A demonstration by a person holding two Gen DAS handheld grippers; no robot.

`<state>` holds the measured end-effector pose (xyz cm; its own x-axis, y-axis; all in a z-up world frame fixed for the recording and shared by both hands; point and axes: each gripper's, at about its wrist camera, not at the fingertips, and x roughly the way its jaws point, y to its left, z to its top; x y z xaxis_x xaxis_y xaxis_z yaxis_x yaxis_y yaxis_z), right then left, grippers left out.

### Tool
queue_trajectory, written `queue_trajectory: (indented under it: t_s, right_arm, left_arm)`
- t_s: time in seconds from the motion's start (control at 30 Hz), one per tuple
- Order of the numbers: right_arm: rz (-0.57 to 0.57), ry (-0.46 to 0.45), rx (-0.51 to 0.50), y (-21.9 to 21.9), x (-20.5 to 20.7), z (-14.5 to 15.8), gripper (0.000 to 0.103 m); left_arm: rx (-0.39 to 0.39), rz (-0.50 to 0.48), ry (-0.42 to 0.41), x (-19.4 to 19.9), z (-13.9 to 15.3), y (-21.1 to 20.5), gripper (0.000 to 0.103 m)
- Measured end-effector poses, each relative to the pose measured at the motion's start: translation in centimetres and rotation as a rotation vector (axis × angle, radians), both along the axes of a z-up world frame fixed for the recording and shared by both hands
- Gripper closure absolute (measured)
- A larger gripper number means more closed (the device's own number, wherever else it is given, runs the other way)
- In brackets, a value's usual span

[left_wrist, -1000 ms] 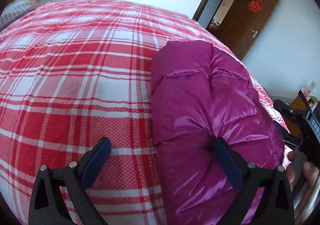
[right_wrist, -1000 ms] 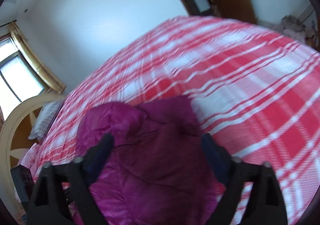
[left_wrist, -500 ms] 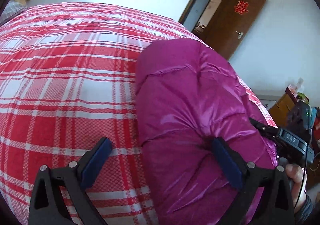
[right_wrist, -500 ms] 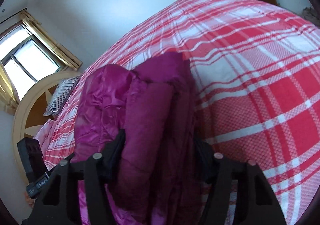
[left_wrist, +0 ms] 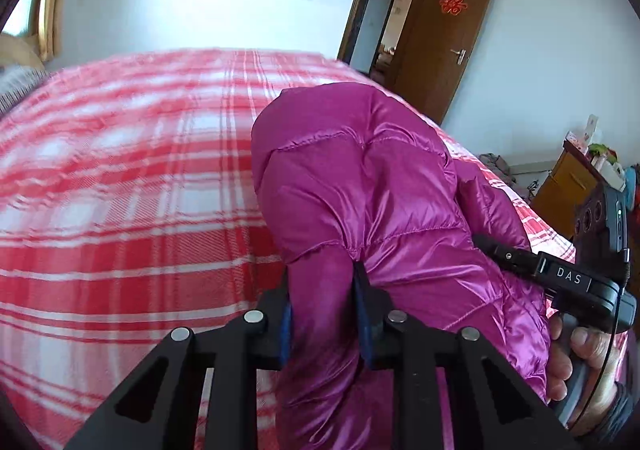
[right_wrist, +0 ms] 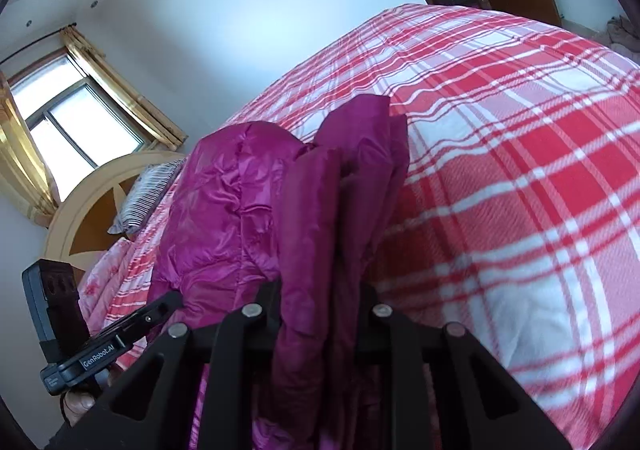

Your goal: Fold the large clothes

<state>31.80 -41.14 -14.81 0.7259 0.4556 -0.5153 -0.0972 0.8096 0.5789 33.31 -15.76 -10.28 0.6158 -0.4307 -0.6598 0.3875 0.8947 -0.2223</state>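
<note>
on my left feed the left gripper (left_wrist: 324,314) has just been closing, and its blue-padded jaws are now clamped on a thick fold of the magenta down jacket (left_wrist: 372,185), with puffy fabric bulging out above and below the pads. the jacket sits bunched up on the red and white plaid bedspread (left_wrist: 120,189), toward the right side of the bed in this view, its quilted shiny shell rising in a hump in front of the jaws. at the right edge i can see the right gripper's black body with the letters das on it and the hand (left_wrist: 576,362) wrapped around its handle, pressed close against the jacket. behind the bed a brown door (left_wrist: 444,37) stands open with a red ornament on it, and a wooden cabinet (left_wrist: 568,185) sits by the far wall. on my right feed the right gripper (right_wrist: 320,306) has also just been closing and is pinched on several stacked layers of the jacket (right_wrist: 224,205), the darker lining folds running upright between its jaws. the left gripper's body shows at lower left there, beside the jacket. further back i see a striped pillow (right_wrist: 148,189), a cream arched headboard (right_wrist: 80,217) and a window with gold curtains (right_wrist: 76,125).
</note>
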Motion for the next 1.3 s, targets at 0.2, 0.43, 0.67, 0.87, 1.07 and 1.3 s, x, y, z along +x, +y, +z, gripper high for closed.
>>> queue_trajectory:
  t_s: [0.2, 0.43, 0.67, 0.87, 1.07, 1.3]
  right_arm:
    - [0.03, -0.046, 0.018, 2.9, -1.5, 2.1, 0.08]
    - [0.11, -0.084, 0.016, 7.7, -2.0, 3.8, 0.08]
    - [0.202, -0.103, 0.026, 13.7, -1.2, 4.4, 0.08]
    - [0.301, -0.097, 0.013, 19.5, -0.2, 4.6, 0.08]
    - [0.394, -0.073, 0.0, 25.4, 1.0, 4.3, 0.08]
    - [0.478, -0.022, -0.022, 30.7, 2.7, 2.8, 0.08]
  left_arm:
    - [0.008, 0.055, -0.077, -2.6, 2.9, 3.0, 0.079]
    - [0.014, 0.124, -0.129, -4.8, 4.4, 7.3, 0.079]
    - [0.022, 0.217, -0.171, -7.1, 5.3, 13.0, 0.08]
    - [0.017, 0.313, -0.157, -7.3, 4.6, 18.8, 0.08]
    - [0.011, 0.406, -0.126, -7.3, 3.9, 23.7, 0.08]
    - [0.006, 0.484, -0.075, -7.2, 1.9, 28.0, 0.08]
